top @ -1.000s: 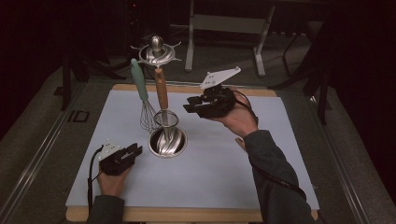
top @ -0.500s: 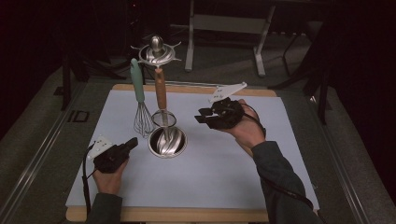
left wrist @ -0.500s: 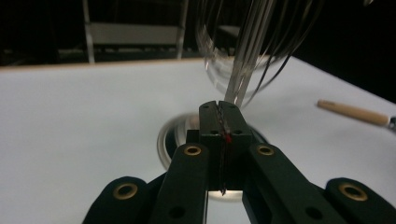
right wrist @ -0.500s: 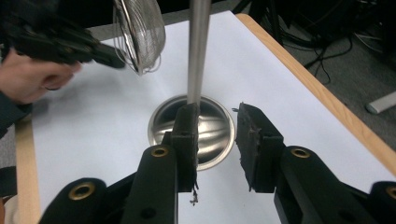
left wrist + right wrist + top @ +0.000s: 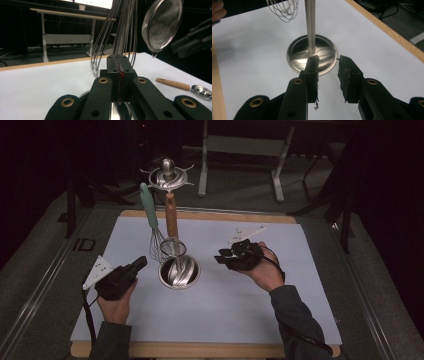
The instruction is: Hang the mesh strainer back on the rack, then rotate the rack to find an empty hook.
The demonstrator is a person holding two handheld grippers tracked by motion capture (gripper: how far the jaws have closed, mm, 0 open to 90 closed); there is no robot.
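Since the earlier high view the left gripper (image 5: pixel 139 264) has lifted off the worktop (image 5: pixel 250 320) with its jaws just snapping fully closed on nothing, while the right gripper (image 5: pixel 223 257) has dropped lower and nearer the utensil stand (image 5: pixel 179 271). Right jaws are parted, nothing between them; in the right gripper view they frame the stand's polished round base (image 5: pixel 312 53) and its slim steel post (image 5: pixel 310 25).

Step in hand, by judgement: an approach to the hanging tools, nothing yet taken. The whisk (image 5: pixel 156 245), mint-green handle and thin wire loops, and a small mesh strainer (image 5: pixel 173 246) on a turned wooden handle hang from the star-shaped top (image 5: pixel 167 174), just beside the post.

Next move likely calls for the right gripper to rise to handle height and close on one handle, then lift it clear of its hook.

A wooden-handled spoon (image 5: pixel 183 86) lies on the pale sheet, seen in the left gripper view.
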